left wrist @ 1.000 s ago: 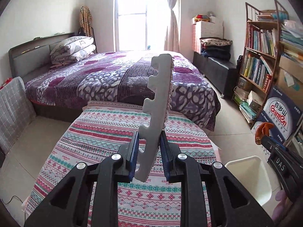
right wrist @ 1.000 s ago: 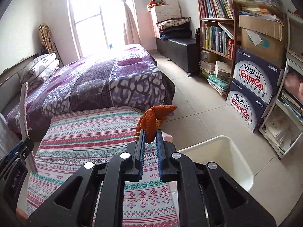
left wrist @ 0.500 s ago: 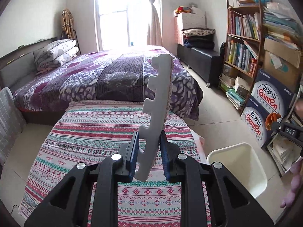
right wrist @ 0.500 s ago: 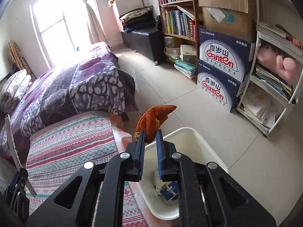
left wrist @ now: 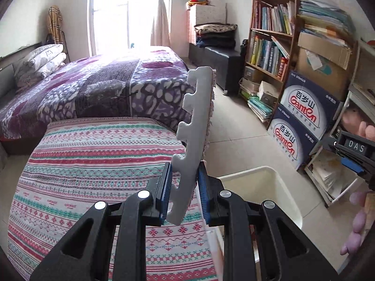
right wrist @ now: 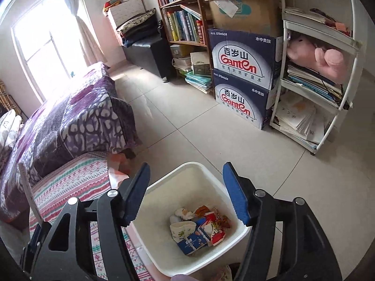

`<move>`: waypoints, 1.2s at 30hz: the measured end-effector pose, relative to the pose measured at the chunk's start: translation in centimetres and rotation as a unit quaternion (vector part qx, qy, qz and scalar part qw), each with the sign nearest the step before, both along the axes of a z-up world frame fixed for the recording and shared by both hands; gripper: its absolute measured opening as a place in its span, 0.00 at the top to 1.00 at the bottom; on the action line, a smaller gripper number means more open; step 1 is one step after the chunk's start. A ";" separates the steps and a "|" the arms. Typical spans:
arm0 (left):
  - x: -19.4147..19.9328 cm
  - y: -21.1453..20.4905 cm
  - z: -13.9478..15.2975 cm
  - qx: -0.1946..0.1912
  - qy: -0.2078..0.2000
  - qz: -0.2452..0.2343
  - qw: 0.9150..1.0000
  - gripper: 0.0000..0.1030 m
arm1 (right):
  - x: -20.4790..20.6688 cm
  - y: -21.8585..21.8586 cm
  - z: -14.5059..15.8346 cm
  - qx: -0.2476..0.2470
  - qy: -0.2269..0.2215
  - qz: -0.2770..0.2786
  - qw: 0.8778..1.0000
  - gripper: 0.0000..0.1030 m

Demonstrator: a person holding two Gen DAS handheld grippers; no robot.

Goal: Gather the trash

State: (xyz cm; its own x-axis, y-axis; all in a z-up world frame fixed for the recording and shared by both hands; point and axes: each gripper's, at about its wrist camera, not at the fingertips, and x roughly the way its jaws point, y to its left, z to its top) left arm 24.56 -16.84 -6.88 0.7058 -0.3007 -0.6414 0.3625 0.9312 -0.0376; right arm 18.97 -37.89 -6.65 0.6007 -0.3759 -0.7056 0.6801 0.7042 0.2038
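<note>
Left wrist view: the left claw [left wrist: 184, 193] is clamped on a notched white foam strip [left wrist: 195, 131] standing upright; the white trash bin [left wrist: 284, 188] sits low to its right.

Right wrist view: the right claw [right wrist: 185, 193] is opening directly above the bin [right wrist: 161, 189], nothing between its pads; wrappers [right wrist: 199, 227] lie inside.

Both grippers are built from black plastic linkage arms with cut-out slots, joined by round silver screws. Left gripper [left wrist: 184, 193]: blue ribbed pads [left wrist: 166, 192] are fitted inside the fingers. Right gripper [right wrist: 185, 193]: the same blue pads [right wrist: 234, 193] are seen. In the left view, white "DAS" lettering is printed on the right gripper's side.
</note>
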 end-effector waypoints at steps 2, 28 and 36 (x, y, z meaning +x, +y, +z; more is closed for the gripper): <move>-0.2 -1.6 -0.4 0.001 0.007 -0.018 1.000 0.78 | -0.5 -1.1 0.0 0.006 -0.004 -0.014 1.000 0.38; -6.8 0.6 3.7 0.009 -0.064 0.003 0.998 0.09 | -7.4 0.9 5.0 -0.081 -0.086 -0.035 0.992 0.07; -13.0 9.4 9.6 0.072 -0.231 0.146 0.959 0.06 | -10.4 8.3 5.3 -0.111 -0.080 0.038 0.990 0.07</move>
